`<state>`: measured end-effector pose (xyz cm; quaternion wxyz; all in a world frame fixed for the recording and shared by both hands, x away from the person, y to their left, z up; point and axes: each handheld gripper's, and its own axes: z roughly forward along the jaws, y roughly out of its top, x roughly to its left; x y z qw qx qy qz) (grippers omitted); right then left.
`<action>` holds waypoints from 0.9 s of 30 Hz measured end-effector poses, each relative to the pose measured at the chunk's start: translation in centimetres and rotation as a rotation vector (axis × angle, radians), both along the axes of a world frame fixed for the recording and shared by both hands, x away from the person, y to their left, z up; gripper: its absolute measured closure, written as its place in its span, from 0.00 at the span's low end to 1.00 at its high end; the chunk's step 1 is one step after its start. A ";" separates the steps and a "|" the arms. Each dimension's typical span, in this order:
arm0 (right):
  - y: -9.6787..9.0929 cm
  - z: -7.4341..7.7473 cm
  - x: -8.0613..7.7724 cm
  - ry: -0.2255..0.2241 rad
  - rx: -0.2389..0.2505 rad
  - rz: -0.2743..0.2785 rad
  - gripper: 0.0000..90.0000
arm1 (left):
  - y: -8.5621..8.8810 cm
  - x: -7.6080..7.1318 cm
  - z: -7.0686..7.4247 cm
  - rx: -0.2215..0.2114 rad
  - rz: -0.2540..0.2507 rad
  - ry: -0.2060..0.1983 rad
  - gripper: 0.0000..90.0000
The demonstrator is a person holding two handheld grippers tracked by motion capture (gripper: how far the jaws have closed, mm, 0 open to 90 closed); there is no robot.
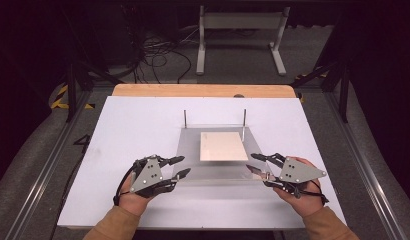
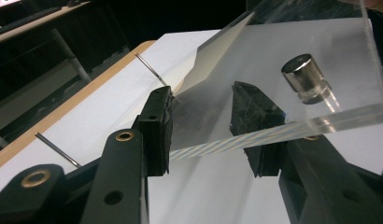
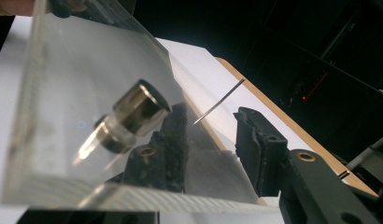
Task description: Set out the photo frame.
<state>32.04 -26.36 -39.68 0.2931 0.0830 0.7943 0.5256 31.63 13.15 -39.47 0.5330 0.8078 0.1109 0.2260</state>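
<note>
Clear acrylic plate sat mid-surface, front edge raised, beige sheet under it, two thin pins behind. Left gripper and right gripper both gaped around the plate's near corners, not yet clamped. Best closed together, evenly, clear of the metal stud, to keep the plate level.

Overhead forward-down view; two close jaw-level views, seemingly sharing the clear plate.
</note>
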 end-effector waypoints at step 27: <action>-0.2 2.9 0.8 -0.072 0.008 -0.036 0.69 | -0.5 0.6 2.9 -0.040 0.052 -0.093 0.68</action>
